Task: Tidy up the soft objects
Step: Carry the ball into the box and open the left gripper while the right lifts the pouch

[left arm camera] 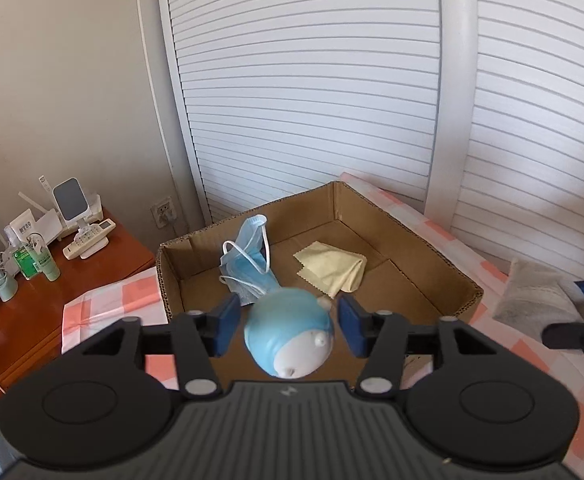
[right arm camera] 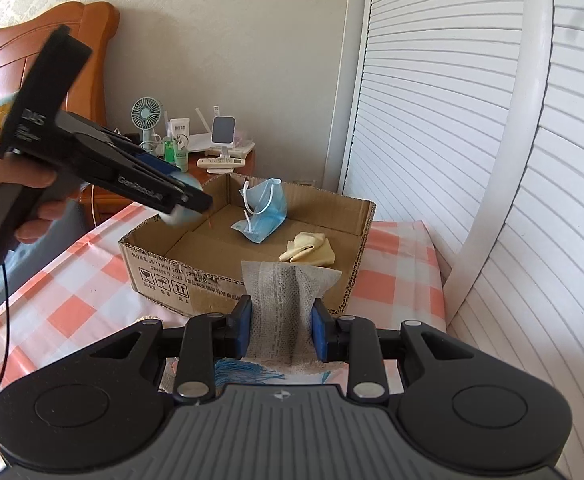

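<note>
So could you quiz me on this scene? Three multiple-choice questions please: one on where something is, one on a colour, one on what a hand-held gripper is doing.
1. Where is the yellow cloth relative to the cardboard box?
A inside it
B outside, beside it
C draped over its rim

2. What colour is the face mask?
A red
B blue
C black

3. The right hand-held gripper is:
A open and empty
B shut on a whitish mesh cloth
C shut on the face mask

Answers:
1 A, it lies on the box floor.
2 B, it is light blue with white loops.
3 B, both pads press the cloth's sides.
</note>
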Demonstrator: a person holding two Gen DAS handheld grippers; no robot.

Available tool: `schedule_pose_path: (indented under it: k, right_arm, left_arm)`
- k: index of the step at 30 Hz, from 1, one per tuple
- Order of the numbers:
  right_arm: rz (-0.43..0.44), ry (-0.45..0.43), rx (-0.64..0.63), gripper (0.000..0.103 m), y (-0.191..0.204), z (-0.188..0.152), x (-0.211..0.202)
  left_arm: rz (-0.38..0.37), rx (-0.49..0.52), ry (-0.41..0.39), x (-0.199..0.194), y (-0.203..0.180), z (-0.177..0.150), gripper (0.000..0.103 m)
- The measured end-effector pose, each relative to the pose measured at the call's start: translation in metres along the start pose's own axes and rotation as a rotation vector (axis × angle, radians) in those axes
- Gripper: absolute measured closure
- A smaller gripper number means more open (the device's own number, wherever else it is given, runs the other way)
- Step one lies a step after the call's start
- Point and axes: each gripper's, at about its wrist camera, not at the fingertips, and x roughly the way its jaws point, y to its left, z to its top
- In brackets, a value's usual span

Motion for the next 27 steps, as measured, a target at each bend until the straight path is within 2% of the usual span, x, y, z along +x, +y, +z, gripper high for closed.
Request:
schedule_pose_path:
  k: [1, 3, 5, 11, 21, 27]
  right_arm:
    - [0.001, -0.001, 0.000, 0.069, 0.000, 0.000, 0.000]
    - [0.004, -0.001, -0.002, 0.069, 0.000, 0.000, 0.001]
    - [0.005, 0.001, -0.002, 0.069, 0.000, -0.001, 0.001]
    - [0.006, 0.000, 0.006, 0.069, -0.003, 0.000, 0.000]
    - [0.008, -0.016, -0.002, 0.069, -0.005, 0.011, 0.001]
    - [0.016, -0.017, 0.004, 0.069, -0.010, 0.025, 0.009]
  left_arm:
    - [0.010, -0.002, -0.005, 0.001, -0.001, -0.001, 0.005]
    - [0.023, -0.007, -0.028, -0.001, -0.002, -0.005, 0.005]
    - [-0.001, -0.016, -0.015, -0.004, -0.001, -0.009, 0.004]
    - [-0.001, -0.008, -0.004, -0.028, -0.010, -0.021, 0.002]
    - [0.050, -0.026, 0.003, -0.075, -0.032, -0.051, 0.001]
    - [0.023, -0.073, -0.012, -0.090, -0.046, -0.069, 0.001]
